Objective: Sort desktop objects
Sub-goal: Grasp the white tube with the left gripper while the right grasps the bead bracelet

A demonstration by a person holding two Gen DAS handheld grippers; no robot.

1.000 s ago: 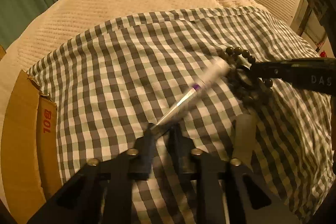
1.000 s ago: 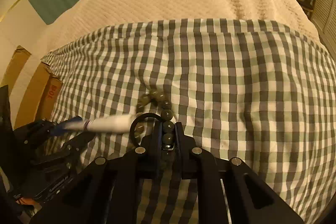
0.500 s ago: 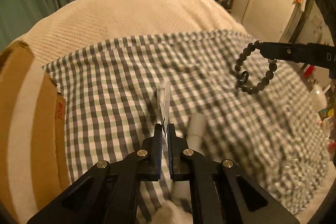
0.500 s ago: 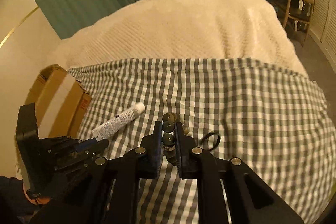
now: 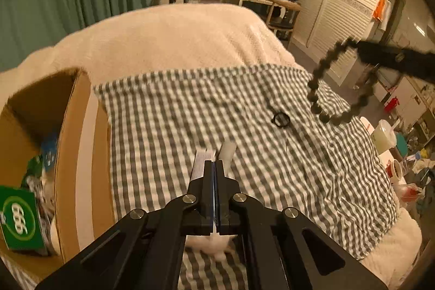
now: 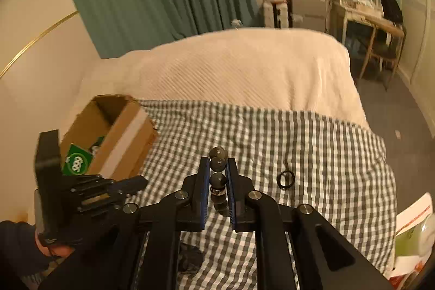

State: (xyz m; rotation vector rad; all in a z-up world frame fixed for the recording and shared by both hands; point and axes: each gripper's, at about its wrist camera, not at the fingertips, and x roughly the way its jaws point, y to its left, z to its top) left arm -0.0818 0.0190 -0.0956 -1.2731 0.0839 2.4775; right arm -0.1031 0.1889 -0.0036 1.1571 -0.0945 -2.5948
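My left gripper [image 5: 214, 167] is shut on the flat crimped end of a white tube [image 5: 227, 151], lifted above the checked cloth [image 5: 168, 121]; the rest of the tube hangs blurred below the fingers. My right gripper [image 6: 218, 166] is shut on a dark bead bracelet [image 6: 218, 163], also in the air. From the left wrist view the bracelet [image 5: 319, 89] dangles in a loop from the right gripper [image 5: 361, 50]. A small black ring [image 6: 286, 180] lies on the cloth to the right of the beads. An open cardboard box [image 6: 119, 132] stands at the cloth's left edge.
The box [image 5: 73, 132] holds a green carton [image 5: 19, 216] and other items. The left gripper [image 6: 133, 182] hangs beside it, held by a hand [image 6: 54, 249]. A cream blanket [image 6: 244, 67] covers the far bed. Cups and clutter [image 5: 384, 137] stand off the right edge.
Both grippers have risen off the cloth, the left with the tube and the right with the bracelet. The black ring stayed on the cloth. The box has come into fuller view.
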